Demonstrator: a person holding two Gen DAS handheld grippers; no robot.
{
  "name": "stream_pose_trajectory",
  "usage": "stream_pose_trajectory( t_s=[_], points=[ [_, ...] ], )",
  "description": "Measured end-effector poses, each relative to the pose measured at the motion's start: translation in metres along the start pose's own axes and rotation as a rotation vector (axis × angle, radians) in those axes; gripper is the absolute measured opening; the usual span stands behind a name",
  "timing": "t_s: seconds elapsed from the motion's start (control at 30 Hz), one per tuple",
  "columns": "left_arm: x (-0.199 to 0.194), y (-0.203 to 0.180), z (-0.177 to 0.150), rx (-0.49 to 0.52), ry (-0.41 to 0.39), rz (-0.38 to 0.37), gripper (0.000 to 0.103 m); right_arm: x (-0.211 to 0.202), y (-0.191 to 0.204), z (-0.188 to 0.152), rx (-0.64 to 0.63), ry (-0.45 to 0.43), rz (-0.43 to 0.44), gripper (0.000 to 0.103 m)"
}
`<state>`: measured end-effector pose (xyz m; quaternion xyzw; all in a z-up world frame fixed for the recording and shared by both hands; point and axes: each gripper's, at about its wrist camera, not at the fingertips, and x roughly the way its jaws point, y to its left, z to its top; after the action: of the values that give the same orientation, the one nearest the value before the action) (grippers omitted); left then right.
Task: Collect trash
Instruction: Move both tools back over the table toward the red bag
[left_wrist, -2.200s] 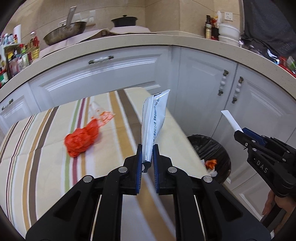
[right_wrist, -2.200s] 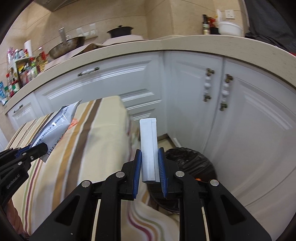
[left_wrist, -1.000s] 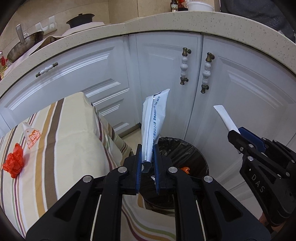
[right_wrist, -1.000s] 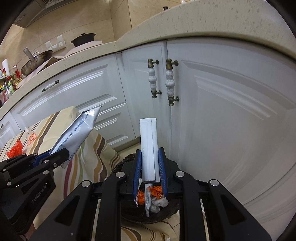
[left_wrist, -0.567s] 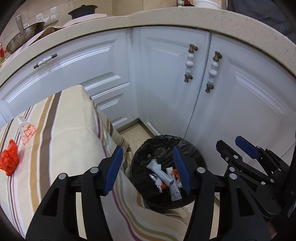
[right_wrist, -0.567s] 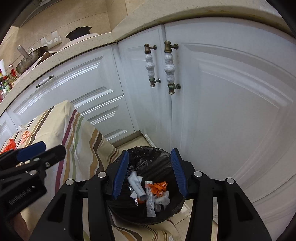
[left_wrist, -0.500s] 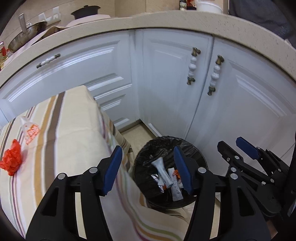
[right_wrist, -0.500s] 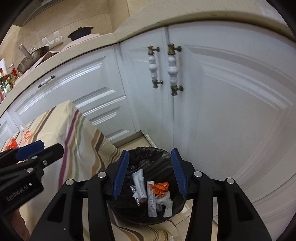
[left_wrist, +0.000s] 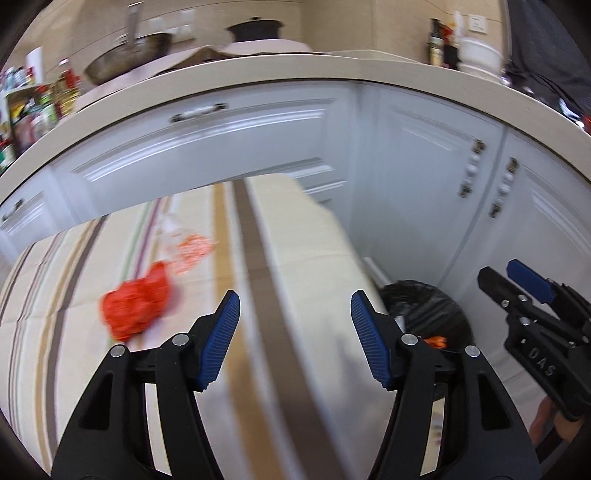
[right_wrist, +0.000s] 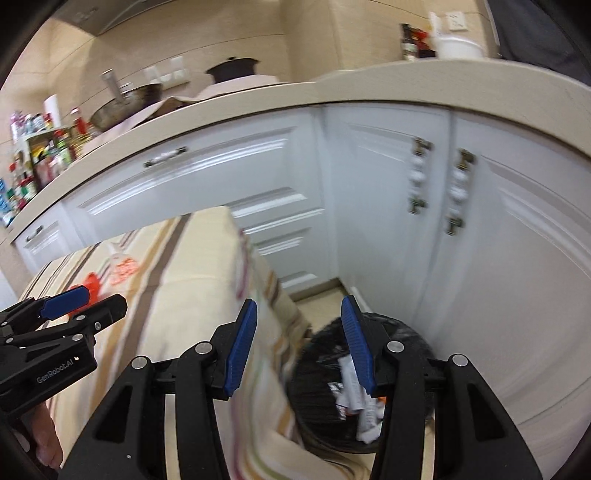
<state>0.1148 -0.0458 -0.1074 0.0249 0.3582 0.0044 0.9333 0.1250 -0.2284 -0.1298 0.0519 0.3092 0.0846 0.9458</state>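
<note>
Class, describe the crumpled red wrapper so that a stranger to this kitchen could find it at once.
Start at the striped tablecloth in front of the white cabinets. The red wrapper lies on its left part, beyond the left claw. It is solid red and scrunched into a ball, unlike the pale, orange-printed packet just beyond it.

A crumpled red wrapper (left_wrist: 135, 306) is lying on the striped worktop (left_wrist: 306, 236), just beside a clear packet with orange print (left_wrist: 190, 247). White and orange scraps (right_wrist: 354, 384) are sitting inside the black-lined bin (right_wrist: 325, 398) on the floor.
</note>
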Motion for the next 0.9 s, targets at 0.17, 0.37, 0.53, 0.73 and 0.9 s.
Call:
stream_pose_trajectory(
  t_s=[0.17,0.37,0.53,0.73,0.9],
  points=[
    [-0.008,0.046,-0.005,-0.052,-0.003,0.060,0.061,0.006,0.038,0.005,-0.045,0.004,0.048,0.048],
    [-0.014,0.094,-0.011,-0.083,-0.017,0.139,0.068,0.014,0.080,0.009,-0.106,0.015,0.086,0.048],
    [-0.009,0.118,-0.011,-0.086,-0.024,0.160,0.072,0.019,0.100,0.007,-0.127,0.029,0.099,0.049],
    [0.009,0.126,-0.012,-0.065,0.011,0.149,0.073,0.028,0.112,0.006,-0.141,0.052,0.102,0.049],
    [0.021,0.130,-0.012,-0.061,0.030,0.149,0.073,0.035,0.115,0.006,-0.143,0.065,0.096,0.049]
  ],
)
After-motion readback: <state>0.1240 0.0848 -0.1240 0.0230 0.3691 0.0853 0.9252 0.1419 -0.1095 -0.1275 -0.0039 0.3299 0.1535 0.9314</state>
